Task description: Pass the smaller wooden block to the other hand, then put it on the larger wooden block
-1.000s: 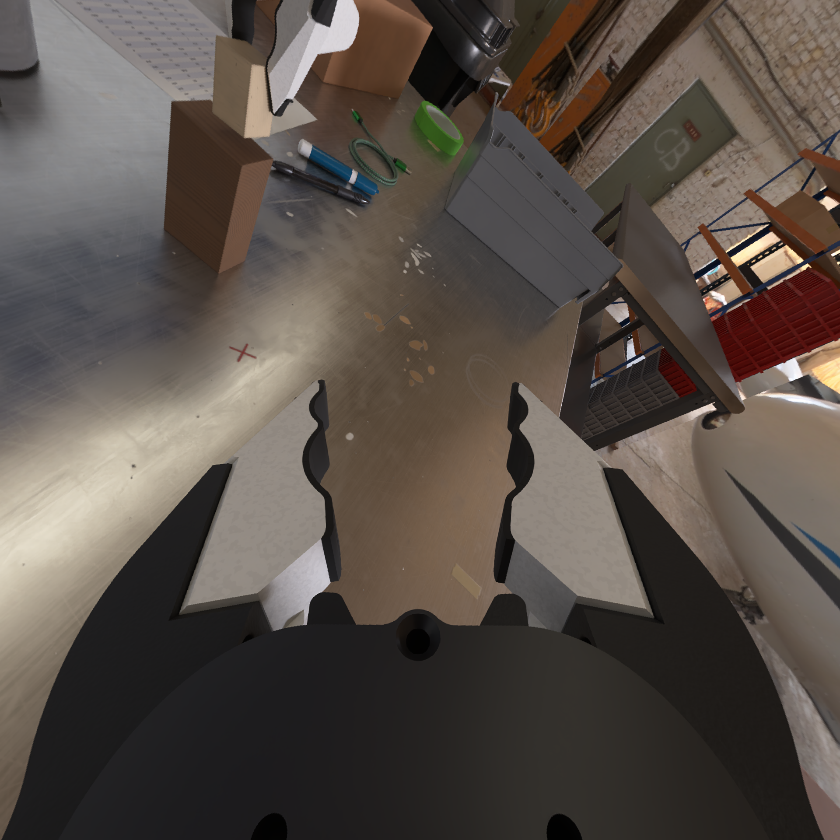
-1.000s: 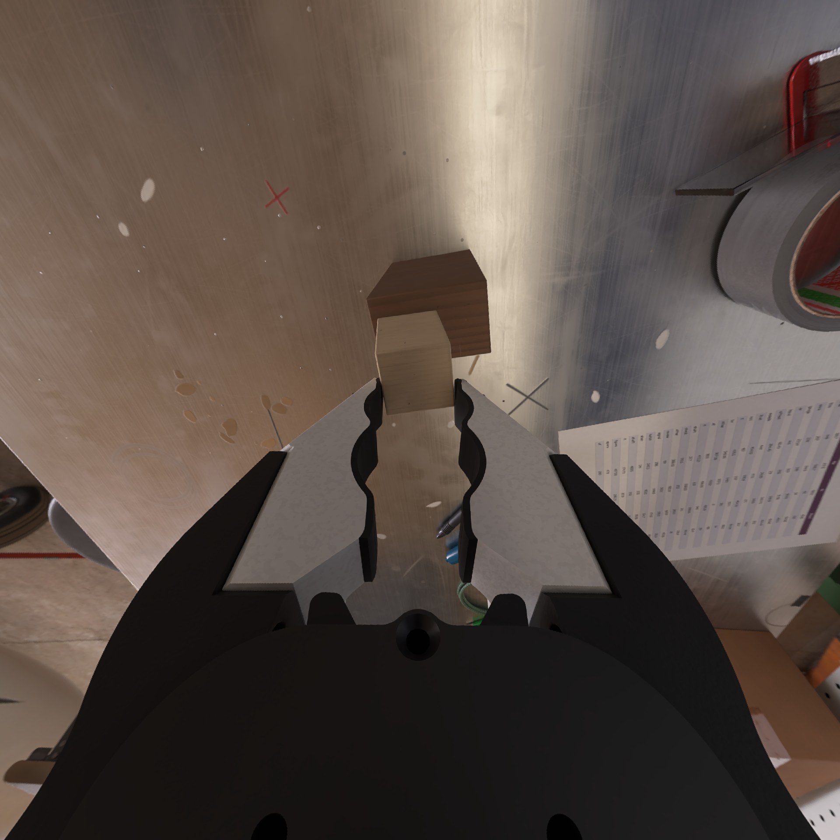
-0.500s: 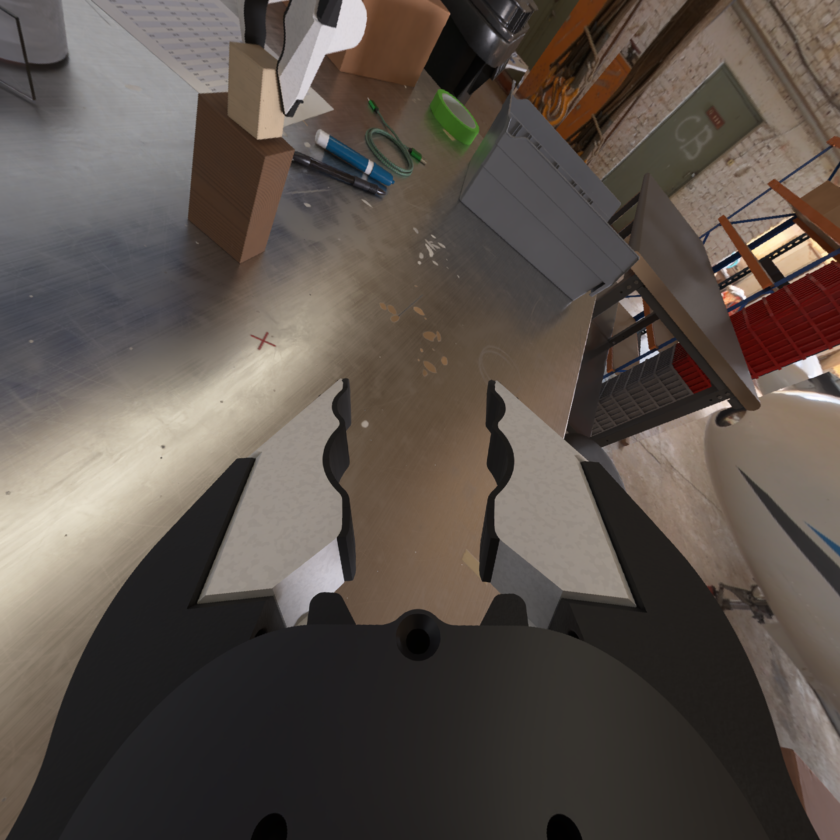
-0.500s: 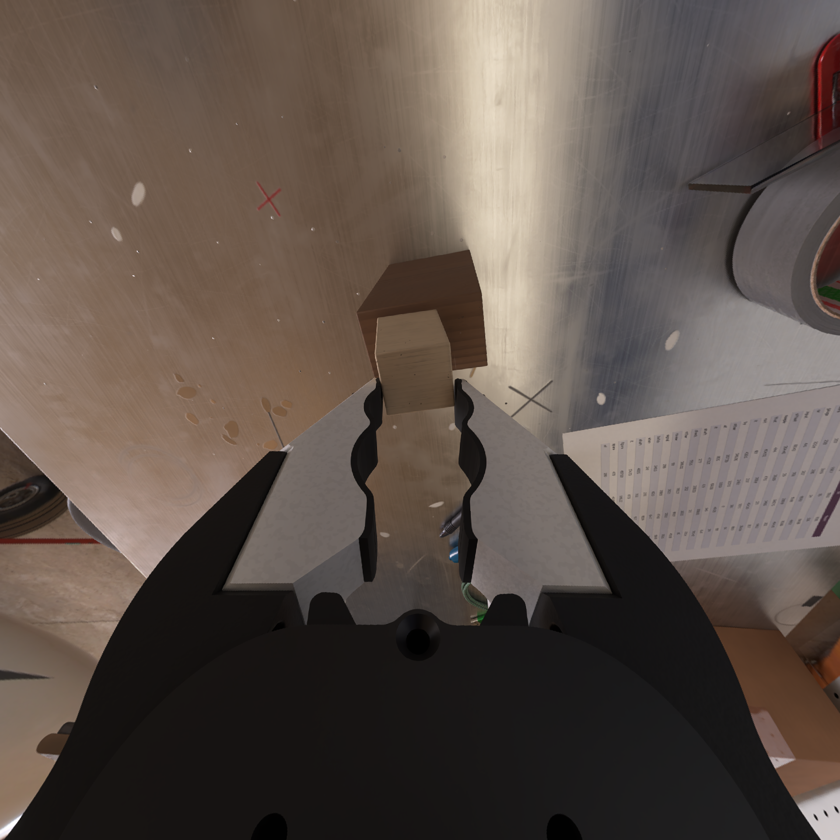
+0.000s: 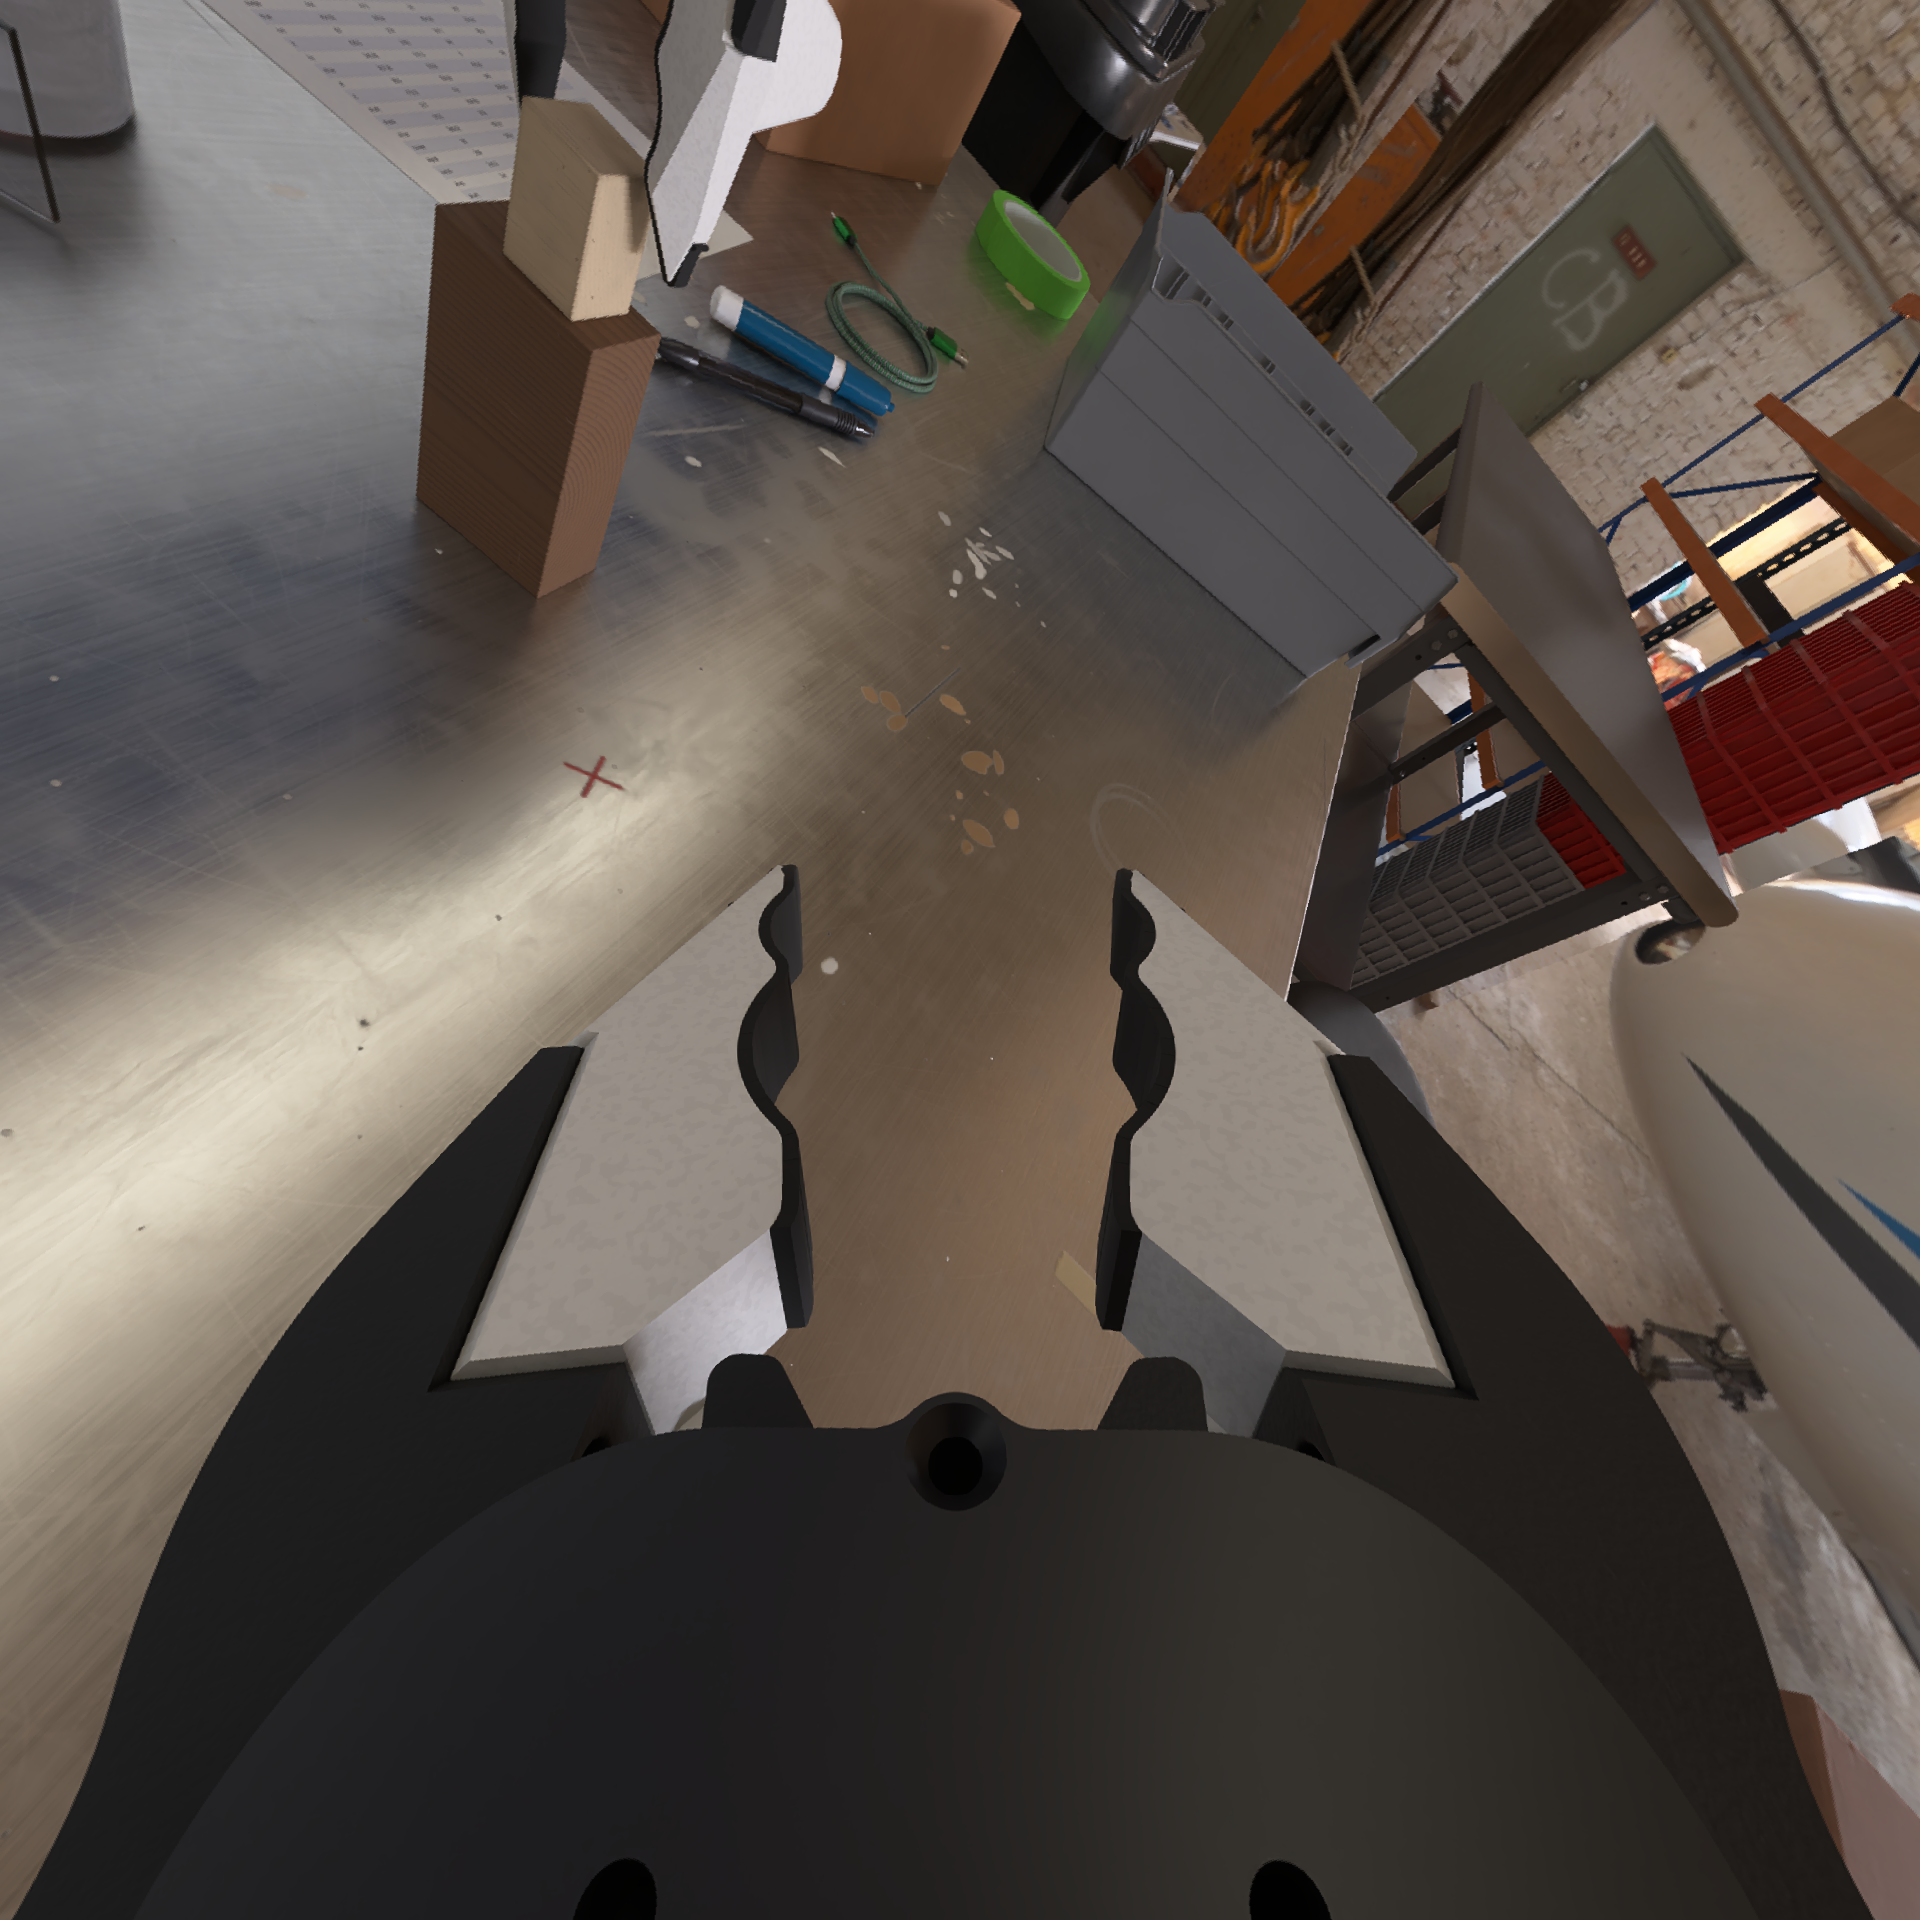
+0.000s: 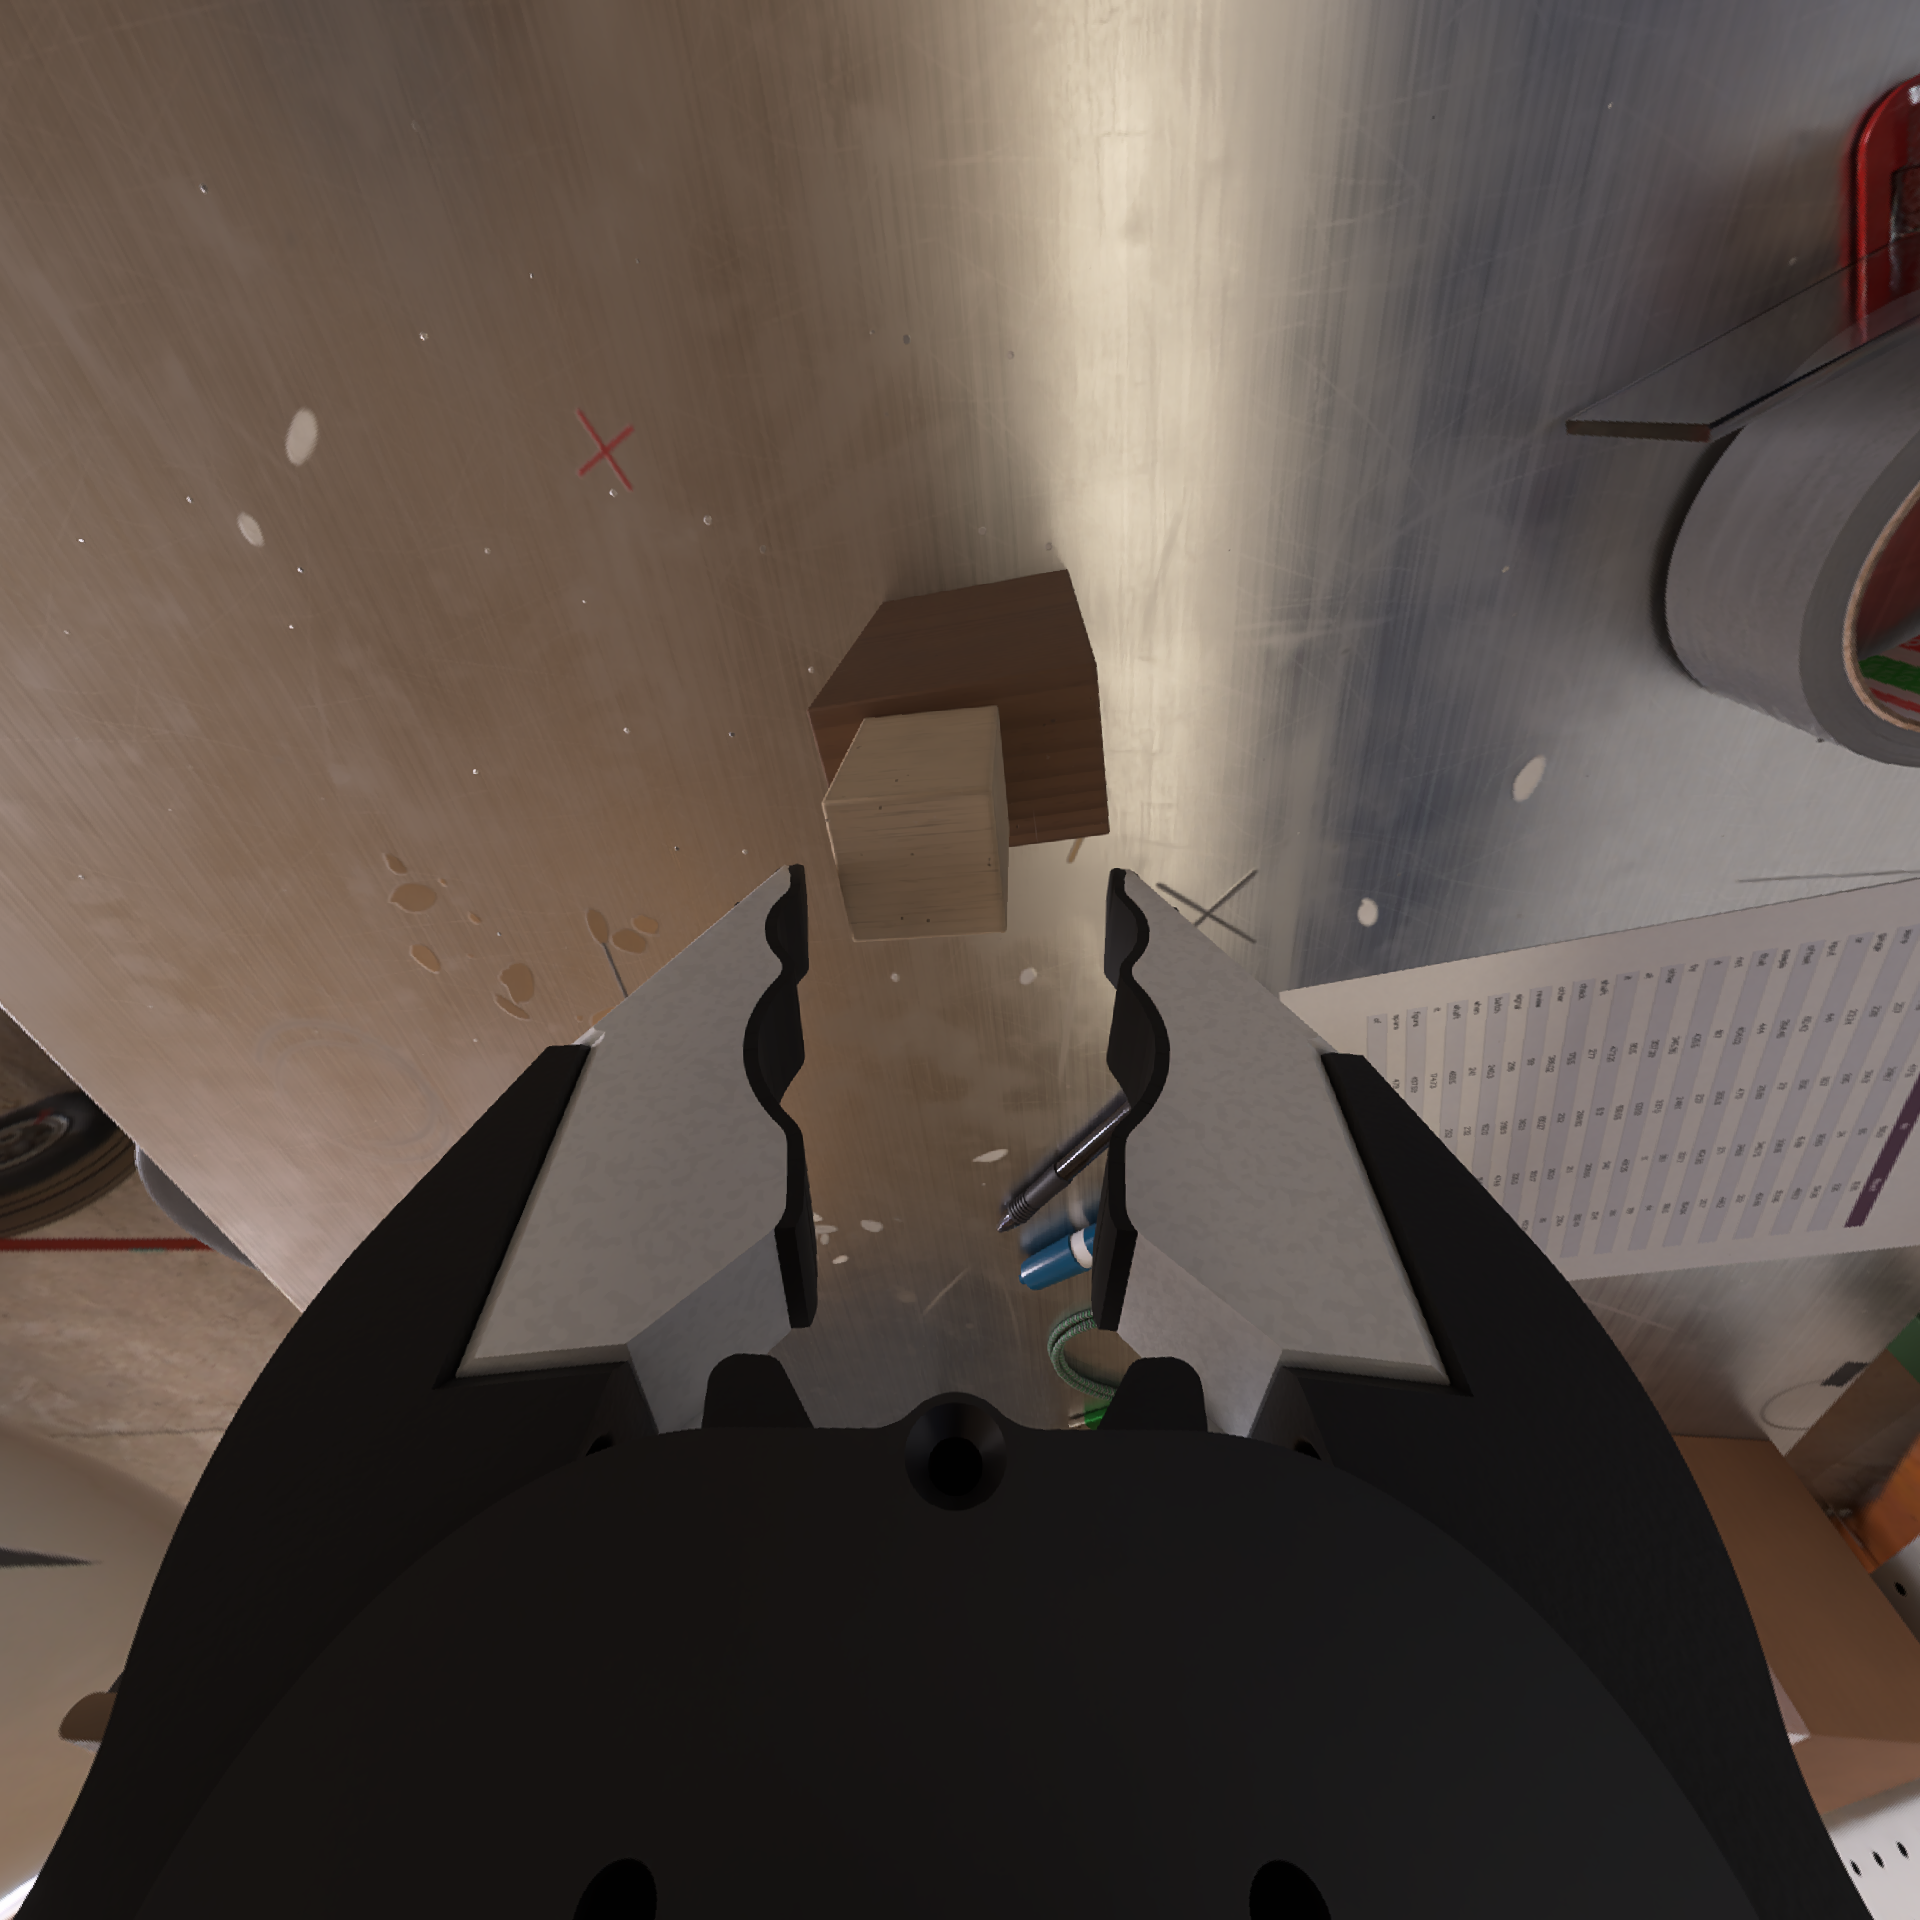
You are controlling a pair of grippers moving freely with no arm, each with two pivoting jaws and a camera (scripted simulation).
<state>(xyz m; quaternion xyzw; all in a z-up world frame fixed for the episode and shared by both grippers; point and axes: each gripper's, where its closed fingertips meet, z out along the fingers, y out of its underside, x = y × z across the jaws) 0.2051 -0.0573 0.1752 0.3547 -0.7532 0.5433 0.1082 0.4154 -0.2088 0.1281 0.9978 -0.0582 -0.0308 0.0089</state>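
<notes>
The smaller pale wooden block (image 6: 920, 831) rests tilted on top of the larger dark brown block (image 6: 997, 665), which stands on the metal table. My right gripper (image 6: 954, 894) is open just above it, with its fingertips clear of the block's sides. In the left wrist view the pale block (image 5: 577, 223) sits on the brown block (image 5: 520, 416) at the far left, and the right gripper's white finger (image 5: 707, 135) hangs beside it. My left gripper (image 5: 951, 894) is open and empty, low over the table well away from the blocks.
A blue marker (image 5: 800, 348), black pen (image 5: 769, 390), green cable (image 5: 883, 332) and green tape roll (image 5: 1034, 255) lie beyond the blocks. A grey crate (image 5: 1226, 457) stands at the right. A grey tape roll (image 6: 1787, 582) and printed sheet (image 6: 1662, 1091) lie at the right.
My right gripper has opened and let go of the pale block, which now sits tilted on the brown block. My left gripper has drifted a little and its jaws have narrowed.
</notes>
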